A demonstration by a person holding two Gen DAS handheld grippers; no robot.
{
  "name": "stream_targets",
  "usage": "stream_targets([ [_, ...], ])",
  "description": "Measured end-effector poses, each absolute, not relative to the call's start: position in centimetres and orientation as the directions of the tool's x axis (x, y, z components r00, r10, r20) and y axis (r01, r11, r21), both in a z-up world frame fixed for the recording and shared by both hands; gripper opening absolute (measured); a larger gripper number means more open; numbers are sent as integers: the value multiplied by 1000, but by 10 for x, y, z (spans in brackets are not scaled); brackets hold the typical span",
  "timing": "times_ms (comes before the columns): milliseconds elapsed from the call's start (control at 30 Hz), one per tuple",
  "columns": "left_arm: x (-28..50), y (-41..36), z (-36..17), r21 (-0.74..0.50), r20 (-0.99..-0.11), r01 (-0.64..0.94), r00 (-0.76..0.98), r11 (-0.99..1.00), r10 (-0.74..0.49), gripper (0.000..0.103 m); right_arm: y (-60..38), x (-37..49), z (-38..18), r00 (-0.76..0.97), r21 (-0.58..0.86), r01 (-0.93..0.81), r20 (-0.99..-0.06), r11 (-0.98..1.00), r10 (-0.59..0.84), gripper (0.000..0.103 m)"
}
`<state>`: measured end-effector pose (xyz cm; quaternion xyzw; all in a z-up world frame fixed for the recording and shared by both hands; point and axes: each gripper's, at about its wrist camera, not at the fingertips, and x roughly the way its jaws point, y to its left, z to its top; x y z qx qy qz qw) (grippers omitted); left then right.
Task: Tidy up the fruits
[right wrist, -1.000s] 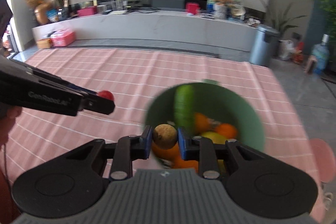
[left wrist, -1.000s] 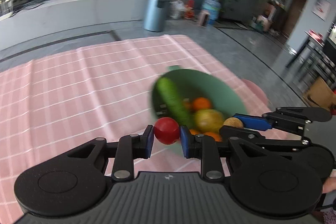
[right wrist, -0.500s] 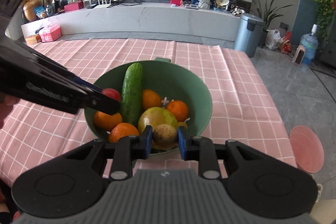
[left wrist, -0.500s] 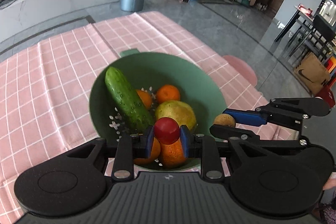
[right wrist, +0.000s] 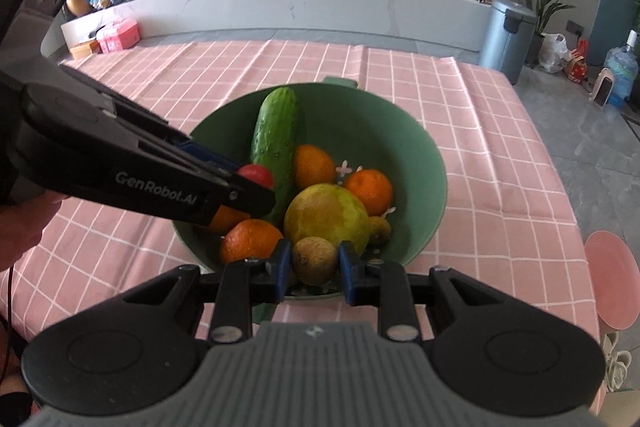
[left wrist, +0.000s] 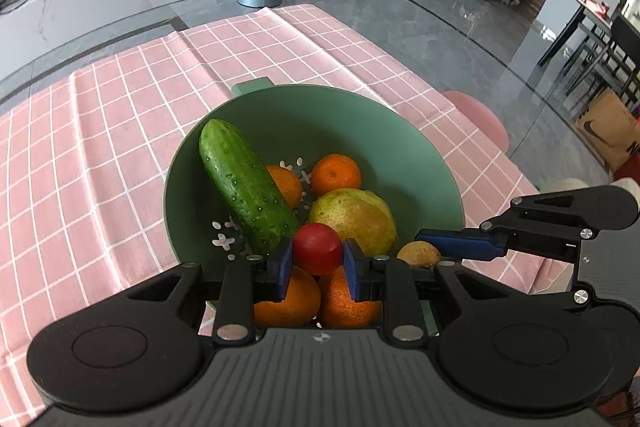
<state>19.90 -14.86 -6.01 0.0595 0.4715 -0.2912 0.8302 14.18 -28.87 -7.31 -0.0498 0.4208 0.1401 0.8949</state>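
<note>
Two small fruits ride in my jaws above the green bowl [left wrist: 408, 147] on the worktop: left gripper [left wrist: 317, 262] pinching a red tomato [left wrist: 318, 247], right gripper [right wrist: 314, 264] clamping what looks like a brown longan [right wrist: 314, 259], both poised for dropping among the oranges.

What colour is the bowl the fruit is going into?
Green bowl, solid and unpatterned; the right wrist view shows it best.

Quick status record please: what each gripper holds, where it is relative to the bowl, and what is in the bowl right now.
left gripper: shut on red tomato, over the bowl's near side
right gripper: shut on small brown fruit, over the bowl's near rim
green bowl: on pink checked cloth
bowl contents: cucumber, four oranges, yellow-green pear, another small brown fruit
</note>
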Motion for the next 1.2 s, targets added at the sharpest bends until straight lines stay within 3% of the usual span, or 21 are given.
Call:
stream_targets([
  [267,200,-151,-63,-148,-825,543,393,826,-406,31,-286,145,-76,589,24,-308,-780,951,210,22],
  [467,201,-150,-63,-155,-821,535,397,830,-410,44,-286,145,-76,588,18,-306,-783,952,204,22],
  [600,195,-148,-56,-154,-803,546,417,823,-426,60,-286,144,-72,598,19,-303,-774,953,206,24],
  [667,192,-145,-49,-149,-792,541,436,828,-428,60,-286,141,-68,613,16,-294,-764,956,201,40],
  [900,173,-127,-10,-85,-737,501,550,861,-392,61,-286,126,-41,677,-4,-264,-714,965,182,41],
  [967,163,-121,4,-44,-711,486,598,873,-370,61,-287,120,-30,705,-15,-246,-689,969,168,50],
  [1200,114,-98,42,102,-585,365,774,925,-241,79,-289,81,13,815,-5,-128,-570,992,102,69],
])
